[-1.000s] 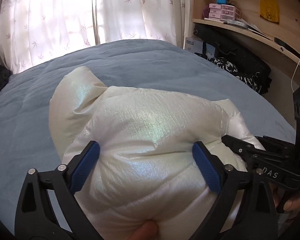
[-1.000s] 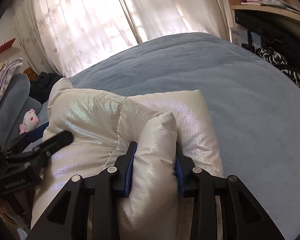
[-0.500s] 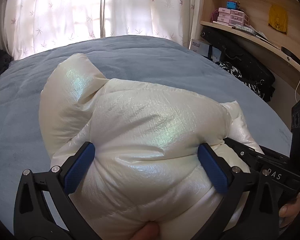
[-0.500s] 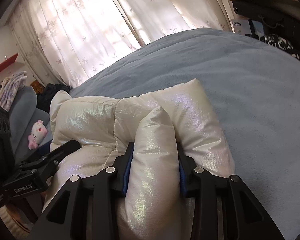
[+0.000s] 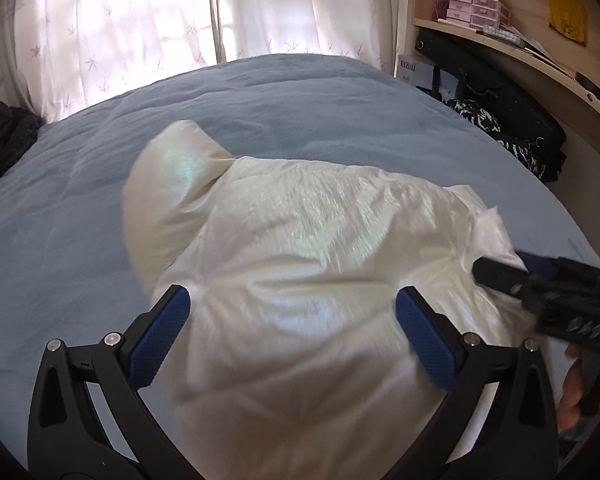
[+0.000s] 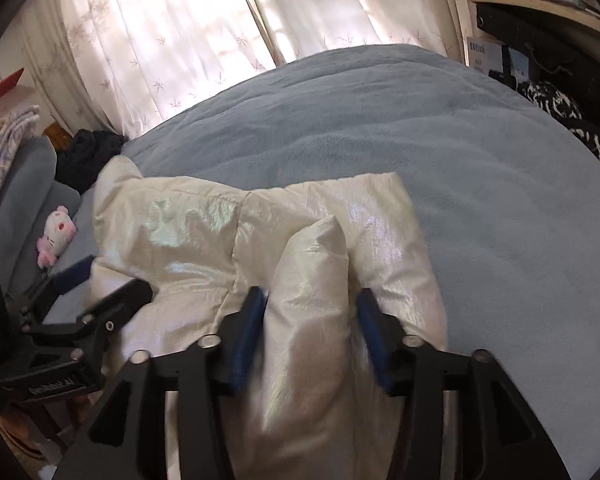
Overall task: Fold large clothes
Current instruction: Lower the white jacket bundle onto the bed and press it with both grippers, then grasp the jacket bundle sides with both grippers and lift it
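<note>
A shiny white puffer jacket (image 5: 300, 240) lies bunched and folded on the blue bed (image 5: 300, 92); it also shows in the right wrist view (image 6: 188, 232). My left gripper (image 5: 292, 332) is open wide, its blue pads on either side of the jacket's near bulk. My right gripper (image 6: 308, 328) stands with its jaws apart around a raised fold of the jacket (image 6: 312, 280), the pads off the fabric. The right gripper shows at the right of the left wrist view (image 5: 540, 292), and the left gripper at the left of the right wrist view (image 6: 80, 308).
The bed's blue cover (image 6: 480, 180) stretches to the curtained window (image 5: 140, 20). A wooden shelf with boxes (image 5: 472, 8) and dark bags (image 5: 500, 96) stand at the right. A pink and white plush (image 6: 56, 232) and dark clothes (image 6: 88, 152) lie at the left.
My right gripper has opened and let go of the fold it was pinching. The jacket has settled lower on the bed. My left gripper stays open around it.
</note>
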`<state>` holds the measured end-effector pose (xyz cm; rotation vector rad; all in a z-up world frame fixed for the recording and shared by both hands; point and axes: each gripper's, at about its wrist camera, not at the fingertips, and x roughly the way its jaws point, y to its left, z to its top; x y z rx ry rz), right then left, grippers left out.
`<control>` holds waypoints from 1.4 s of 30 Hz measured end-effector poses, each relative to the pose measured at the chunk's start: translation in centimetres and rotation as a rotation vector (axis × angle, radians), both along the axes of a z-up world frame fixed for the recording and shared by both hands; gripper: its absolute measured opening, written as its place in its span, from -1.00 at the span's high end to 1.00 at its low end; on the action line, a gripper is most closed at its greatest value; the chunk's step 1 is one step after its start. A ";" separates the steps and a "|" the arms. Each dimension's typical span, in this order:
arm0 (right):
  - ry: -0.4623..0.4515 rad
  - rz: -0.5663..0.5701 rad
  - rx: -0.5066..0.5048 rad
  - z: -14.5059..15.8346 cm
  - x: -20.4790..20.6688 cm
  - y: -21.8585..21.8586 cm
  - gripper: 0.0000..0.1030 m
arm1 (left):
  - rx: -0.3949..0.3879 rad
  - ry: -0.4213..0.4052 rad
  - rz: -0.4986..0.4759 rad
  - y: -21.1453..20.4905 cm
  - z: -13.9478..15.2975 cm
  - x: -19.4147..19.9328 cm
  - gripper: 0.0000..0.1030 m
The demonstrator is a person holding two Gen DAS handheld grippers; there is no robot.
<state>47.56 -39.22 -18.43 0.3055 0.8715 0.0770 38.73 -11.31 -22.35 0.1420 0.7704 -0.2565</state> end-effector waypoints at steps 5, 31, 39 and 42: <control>-0.009 0.018 -0.003 4.8 -1.7 -0.5 -0.79 | -0.009 0.051 0.004 1.3 3.4 -2.6 -0.98; 0.136 0.179 0.037 3.9 -3.3 -2.6 -0.99 | -0.349 0.422 0.060 9.6 -2.2 -5.7 -0.99; 0.238 0.186 0.110 -1.1 -2.5 -4.6 -0.99 | -0.371 0.454 0.022 10.9 -4.2 -6.2 -1.00; 0.261 0.193 0.156 -1.8 -2.7 -5.8 -0.99 | -0.369 0.467 0.012 11.0 -4.3 -6.0 -1.00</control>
